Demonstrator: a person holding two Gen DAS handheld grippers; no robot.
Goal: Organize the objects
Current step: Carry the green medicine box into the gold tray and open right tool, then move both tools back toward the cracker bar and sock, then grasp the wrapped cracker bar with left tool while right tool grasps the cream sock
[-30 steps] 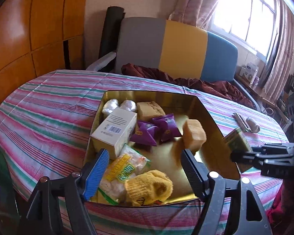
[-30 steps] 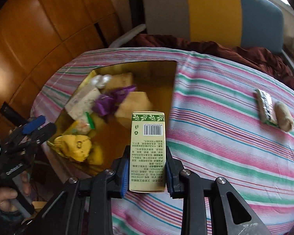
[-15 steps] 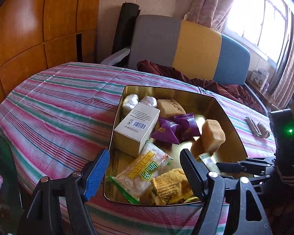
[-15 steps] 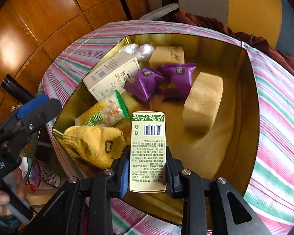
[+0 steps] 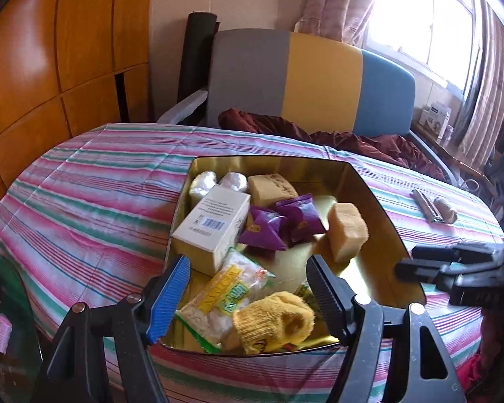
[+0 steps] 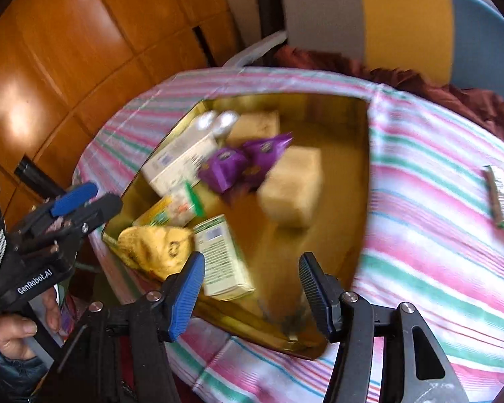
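A gold tin (image 5: 379,208) (image 6: 363,174) on the striped table holds a white box (image 5: 211,225), two purple packets (image 5: 282,221), sponge blocks (image 5: 347,231), a snack bag (image 5: 225,295), a yellow sock (image 5: 272,322) (image 6: 158,245) and the green-and-cream box (image 6: 221,255), which lies in the tin's near corner beside the sock. My right gripper (image 6: 250,294) is open and empty just above the tin's near edge; it shows at the right of the left wrist view (image 5: 453,265). My left gripper (image 5: 248,297) is open and empty over the tin's near end.
A small green packet (image 6: 500,198) and a brown roll (image 5: 445,208) lie on the tablecloth (image 5: 94,201) right of the tin. A grey, yellow and blue chair (image 5: 312,80) with a maroon cloth (image 5: 352,141) stands behind the table. Wood panels (image 5: 50,50) are on the left.
My right gripper carried the green-and-cream box over the tin, opened and let it go; the box now lies in the tin. The left gripper stayed open and shifted slightly.
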